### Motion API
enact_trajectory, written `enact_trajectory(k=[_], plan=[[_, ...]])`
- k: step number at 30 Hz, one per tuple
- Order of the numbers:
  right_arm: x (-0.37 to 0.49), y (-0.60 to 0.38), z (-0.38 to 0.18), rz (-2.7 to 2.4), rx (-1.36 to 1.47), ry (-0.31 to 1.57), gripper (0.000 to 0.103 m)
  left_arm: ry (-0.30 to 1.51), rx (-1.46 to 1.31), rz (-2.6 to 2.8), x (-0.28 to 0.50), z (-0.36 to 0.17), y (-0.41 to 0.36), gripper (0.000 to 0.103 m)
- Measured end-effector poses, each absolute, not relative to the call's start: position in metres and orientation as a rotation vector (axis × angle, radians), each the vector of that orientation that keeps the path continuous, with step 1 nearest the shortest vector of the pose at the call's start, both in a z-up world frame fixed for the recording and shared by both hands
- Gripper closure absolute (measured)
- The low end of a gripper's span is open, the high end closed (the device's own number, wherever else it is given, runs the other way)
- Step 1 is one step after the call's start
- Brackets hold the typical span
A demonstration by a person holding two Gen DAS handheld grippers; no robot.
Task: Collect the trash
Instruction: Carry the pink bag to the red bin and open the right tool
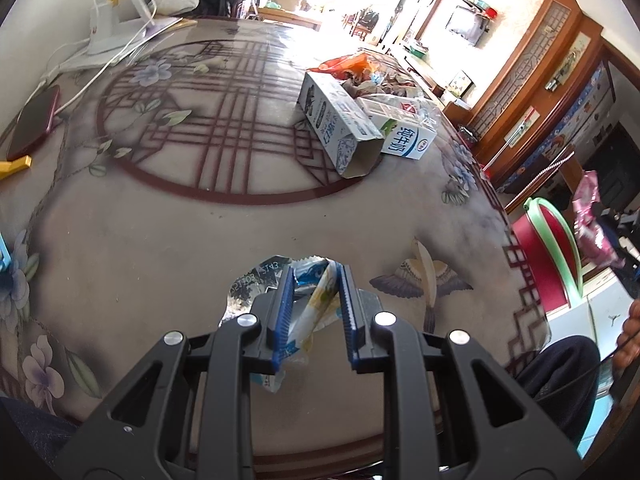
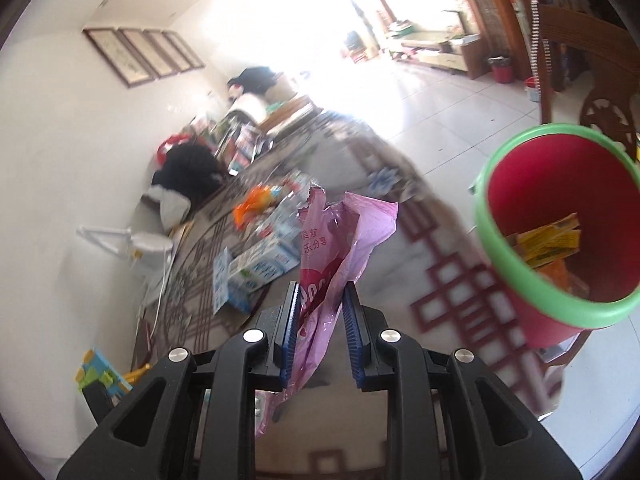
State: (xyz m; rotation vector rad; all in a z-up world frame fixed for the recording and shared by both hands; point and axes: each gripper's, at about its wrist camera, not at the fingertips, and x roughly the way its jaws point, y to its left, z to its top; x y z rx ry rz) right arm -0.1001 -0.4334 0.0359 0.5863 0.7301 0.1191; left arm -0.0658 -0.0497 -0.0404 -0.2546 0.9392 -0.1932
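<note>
Blurring smears most of your right wrist view, so the far clutter on the table [image 2: 384, 240] is hard to make out. From the left wrist view, the pink wrapper shows only as a crumpled scrap past the table edge, and the bin is cut to a red wall with a green rim.

Your right gripper [image 2: 320, 296] has its blue ribbed pads pressed in on a pink wrapper [image 2: 340, 240], thin glossy film with white print whose lower end hangs below the jaws. Near it to the right, off the table edge, stands the red bin [image 2: 532, 320] with a rounded green rim; inside lie yellow flattened packets, their lower parts hidden by the near wall.

Your left gripper [image 1: 314, 284] is closed as far as it goes on a crinkled snack wrapper [image 1: 316, 300], blue, white and yellow foil, bunched between the pads and trailing below them, just above the table [image 1: 160, 240]. The tabletop is smooth, printed with a dark red lattice circle, flowers and a bird. Farther off lie two cardboard milk cartons [image 1: 340, 124] on their sides, touching, the nearer one with an open end, and behind them a heap of orange and clear wrappers.
</note>
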Motion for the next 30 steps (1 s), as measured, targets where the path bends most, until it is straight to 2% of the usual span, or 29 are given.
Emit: enact_trajectory(k=[8, 17, 20, 21, 22, 25, 30], plan=[[-0.119, -0.523, 0.038, -0.077, 0.648, 0.642, 0.082, 0.914, -0.195, -0.221, -0.067, -0.030, -0.070, 0.082], [-0.122, -0.591, 0.018, -0.254, 0.625, 0.641, 0.082, 0.869, -0.153, -0.377, -0.056, -0.005, -0.136, 0.082], [-0.119, -0.599, 0.017, -0.305, 0.589, 0.635, 0.070, 0.850, -0.157, -0.444, -0.048, 0.007, -0.164, 0.082], [-0.119, -0.602, 0.015, -0.317, 0.585, 0.634, 0.055, 0.842, -0.162, -0.478, -0.044, 0.013, -0.177, 0.082], [-0.122, -0.605, 0.014, -0.334, 0.587, 0.626, 0.046, 0.836, -0.165, -0.501, -0.042, 0.017, -0.186, 0.082], [-0.134, -0.610, 0.014, -0.380, 0.593, 0.586, 0.041, 0.808, -0.149, -0.610, -0.032, 0.035, -0.230, 0.082], [-0.169, -0.620, 0.008, -0.435, 0.629, 0.559, 0.038, 0.773, -0.111, -0.804, -0.017, 0.060, -0.312, 0.082]])
